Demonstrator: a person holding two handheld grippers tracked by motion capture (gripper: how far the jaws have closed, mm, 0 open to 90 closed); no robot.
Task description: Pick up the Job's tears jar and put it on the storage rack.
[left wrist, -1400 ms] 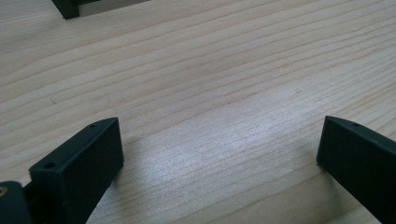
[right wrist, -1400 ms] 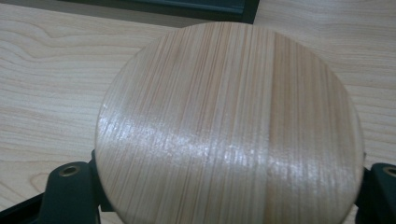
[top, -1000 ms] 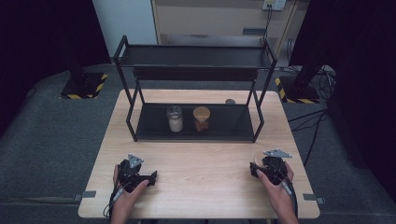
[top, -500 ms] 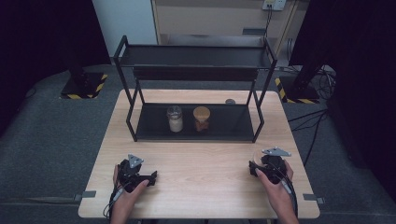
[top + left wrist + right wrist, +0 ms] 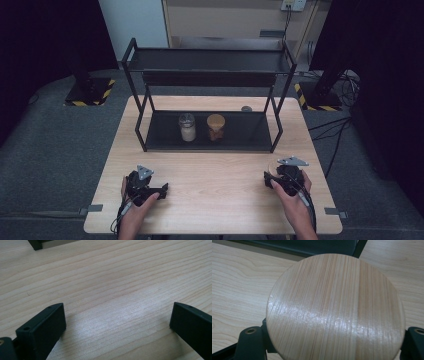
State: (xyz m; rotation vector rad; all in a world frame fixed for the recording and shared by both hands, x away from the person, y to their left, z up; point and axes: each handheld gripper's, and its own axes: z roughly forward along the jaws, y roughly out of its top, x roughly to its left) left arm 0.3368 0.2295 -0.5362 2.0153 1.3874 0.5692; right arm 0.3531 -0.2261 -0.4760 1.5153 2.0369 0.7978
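Observation:
A round wooden lid (image 5: 334, 302) with straight grain sits flat between the jaws of my right gripper (image 5: 334, 338), which is shut on its rim. In the high view that right gripper (image 5: 272, 177) is low over the table's front right, and a sliver of the lid (image 5: 273, 165) shows beside it. My left gripper (image 5: 161, 190) rests at the front left, held by a hand. Its jaws (image 5: 117, 313) stand wide open over bare wood with nothing between them. On the rack's bottom shelf stand a glass jar of white stuff (image 5: 187, 128) and a jar with a wooden lid (image 5: 216, 127).
A black metal rack (image 5: 210, 54) with two shelves takes up the far half of the wooden table (image 5: 215, 200). A small dark round object (image 5: 246, 108) lies on the table behind the rack. One rack foot (image 5: 36, 244) shows ahead of the left gripper.

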